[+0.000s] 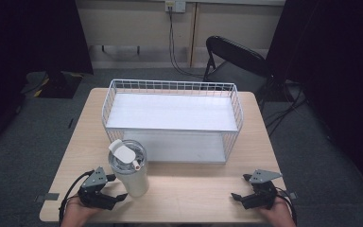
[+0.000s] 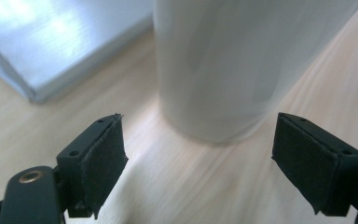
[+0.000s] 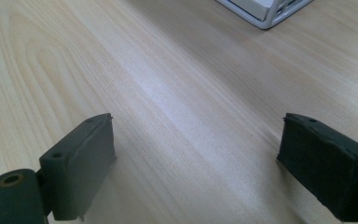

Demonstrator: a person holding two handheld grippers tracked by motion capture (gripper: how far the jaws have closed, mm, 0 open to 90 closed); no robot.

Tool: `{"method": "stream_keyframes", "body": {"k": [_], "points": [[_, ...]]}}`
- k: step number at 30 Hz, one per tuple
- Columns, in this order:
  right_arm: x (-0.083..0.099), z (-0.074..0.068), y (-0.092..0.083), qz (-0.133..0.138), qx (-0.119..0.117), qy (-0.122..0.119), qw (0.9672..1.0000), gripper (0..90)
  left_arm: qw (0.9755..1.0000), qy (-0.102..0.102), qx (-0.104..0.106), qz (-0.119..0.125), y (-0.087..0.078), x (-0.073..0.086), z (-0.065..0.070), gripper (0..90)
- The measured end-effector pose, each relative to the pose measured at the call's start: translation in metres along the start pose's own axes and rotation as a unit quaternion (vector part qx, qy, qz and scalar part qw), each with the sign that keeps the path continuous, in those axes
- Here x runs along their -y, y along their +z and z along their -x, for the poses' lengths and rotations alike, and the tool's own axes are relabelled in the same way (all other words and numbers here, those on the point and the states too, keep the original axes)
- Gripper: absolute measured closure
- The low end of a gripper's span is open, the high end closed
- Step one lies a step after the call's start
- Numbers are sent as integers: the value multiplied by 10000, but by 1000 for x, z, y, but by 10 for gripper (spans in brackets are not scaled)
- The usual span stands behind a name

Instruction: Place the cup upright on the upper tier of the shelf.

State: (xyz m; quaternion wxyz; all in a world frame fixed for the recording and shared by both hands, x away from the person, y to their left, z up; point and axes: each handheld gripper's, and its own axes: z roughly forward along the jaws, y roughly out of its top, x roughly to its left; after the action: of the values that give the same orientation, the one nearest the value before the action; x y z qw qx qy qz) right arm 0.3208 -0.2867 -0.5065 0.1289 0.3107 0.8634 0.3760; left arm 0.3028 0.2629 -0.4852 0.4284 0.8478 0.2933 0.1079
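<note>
Jaws apart on both grippers, cup ahead of the left one.
Left gripper faces the upright cup, just beyond its 2 pads, nothing held; cup stands before the basket. Right gripper sits well apart over bare table.

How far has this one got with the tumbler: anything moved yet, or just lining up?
Nothing looks done: the white tumbler stands upright on the table, in front of the wire basket, whose shelves are bare. In hand: the left gripper is open, jaws spread facing the tumbler's base without touching. The right gripper rests open, apart. Left: grasping and probably placing it.
</note>
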Motion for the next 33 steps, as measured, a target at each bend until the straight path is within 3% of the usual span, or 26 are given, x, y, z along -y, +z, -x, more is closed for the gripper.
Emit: {"method": "stream_keyframes", "body": {"k": [9, 20, 27, 33], "points": [[0, 0, 0, 3, 3, -4, 10000, 97, 9991, 98, 122, 391, -10, -13, 9, 168], [0, 0, 0, 3, 5, 0, 10000, 98, 9960, -19, 231, 861, -18, -22, 14, 160], [0, 0, 0, 3, 4, -1, 10000, 97, 9944, -168, 195, 1023, -15, -26, 14, 154], [0, 0, 0, 6, 6, -5, 10000, 97, 9937, -55, 122, 1109, -3, -34, 16, 124]]}}
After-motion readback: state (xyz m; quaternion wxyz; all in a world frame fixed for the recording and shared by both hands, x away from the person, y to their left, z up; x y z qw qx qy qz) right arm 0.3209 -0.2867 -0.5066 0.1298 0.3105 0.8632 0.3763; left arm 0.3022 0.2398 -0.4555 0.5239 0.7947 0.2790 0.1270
